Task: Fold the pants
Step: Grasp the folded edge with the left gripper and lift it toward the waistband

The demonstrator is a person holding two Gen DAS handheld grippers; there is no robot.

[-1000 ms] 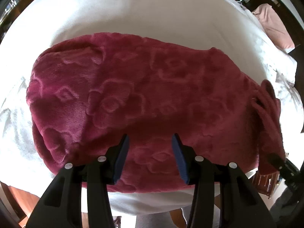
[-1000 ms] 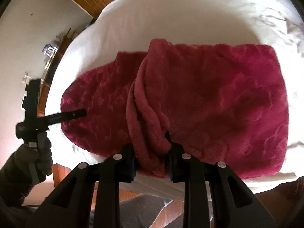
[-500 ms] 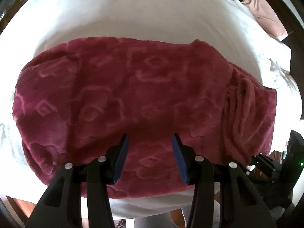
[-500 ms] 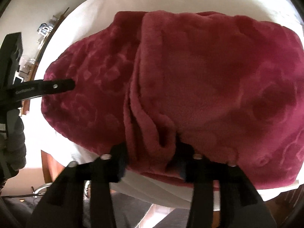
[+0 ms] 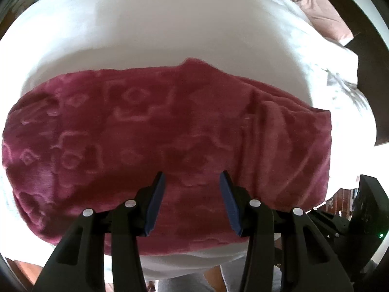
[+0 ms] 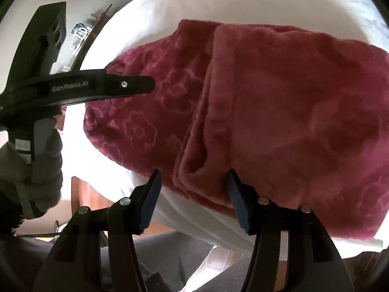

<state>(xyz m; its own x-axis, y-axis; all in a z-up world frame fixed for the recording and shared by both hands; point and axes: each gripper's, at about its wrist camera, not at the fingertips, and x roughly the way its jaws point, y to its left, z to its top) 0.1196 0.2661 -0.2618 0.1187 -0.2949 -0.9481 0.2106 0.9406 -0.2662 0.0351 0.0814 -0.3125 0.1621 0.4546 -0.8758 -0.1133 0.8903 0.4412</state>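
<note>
White bedsheet point(image 5: 170, 29) covers the work surface; wooden floor shows past its near edge in the right wrist view, and a pink pillow point(image 5: 323, 17) sits far beyond and to the right of the left jaws.

Pants point(image 5: 145, 146): dark red fleece with an embossed flower pattern, lying flat on the sheet as a folded bundle. In the left wrist view they span the whole width just ahead of the jaws, with a plainer folded-over layer off to the right of the jaws.

Left gripper point(image 5: 192, 182): jaws apart, nothing between them, fingertips over the near part of the pants. Contact with the fabric: cannot tell.

Right gripper point(image 6: 194, 180): jaws also apart, holding nothing. Folded layer's edge point(image 6: 206, 112) runs away from the gap between the jaws, its thick near corner sitting right between the two fingertips. Patterned single layer lies ahead-left of the jaws, smoother folded layer ahead-right.

From the right wrist view, the left gripper point(image 6: 145, 85) comes in from the left, tip over the patterned part of the pants, held by a grey-gloved hand point(image 6: 41, 160) well left of the right jaws.
</note>
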